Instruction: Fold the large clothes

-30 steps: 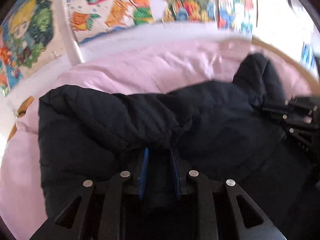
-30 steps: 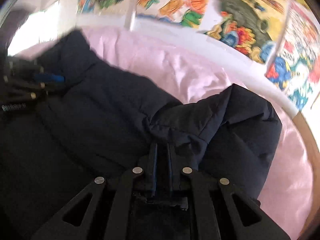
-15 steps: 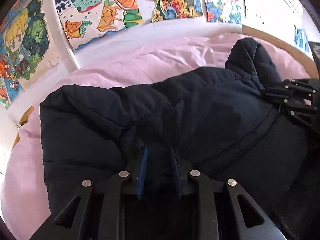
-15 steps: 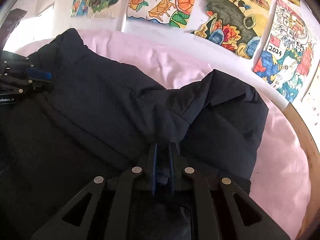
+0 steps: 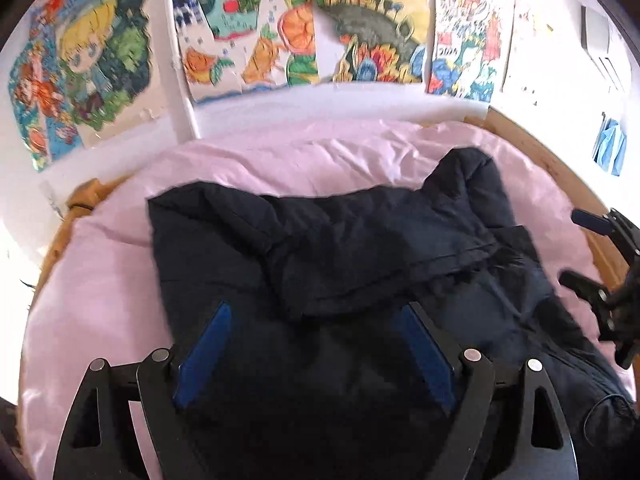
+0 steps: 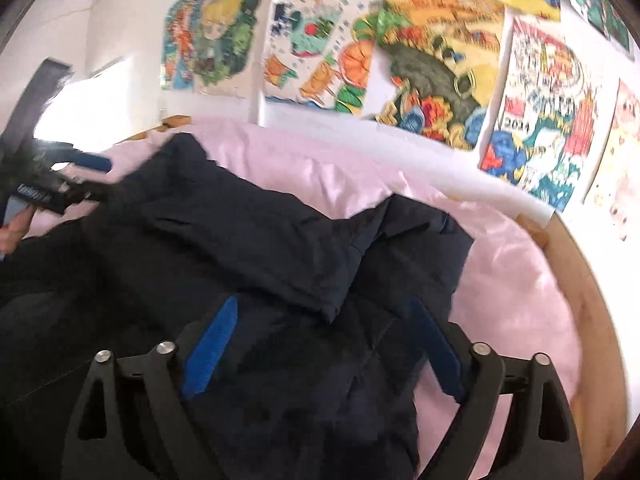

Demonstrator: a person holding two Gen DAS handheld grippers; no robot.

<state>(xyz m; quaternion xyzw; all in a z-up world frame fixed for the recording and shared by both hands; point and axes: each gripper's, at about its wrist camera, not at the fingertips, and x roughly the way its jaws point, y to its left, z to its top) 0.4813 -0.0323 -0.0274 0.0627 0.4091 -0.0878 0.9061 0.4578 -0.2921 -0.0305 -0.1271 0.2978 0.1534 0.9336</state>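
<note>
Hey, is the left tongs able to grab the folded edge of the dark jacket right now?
Probably yes. The left tongs are open, directly over the dark jacket, with its folded edge lying just ahead between the fingers and nothing lying across it.

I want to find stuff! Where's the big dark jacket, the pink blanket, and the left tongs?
jacket [image 5: 360, 248]: left wrist view, on the folded-over top layer.
pink blanket [image 5: 280, 160]: left wrist view, on the bare part behind the jacket.
left tongs [image 5: 316, 312]: left wrist view, midway between the open blue tips.
</note>
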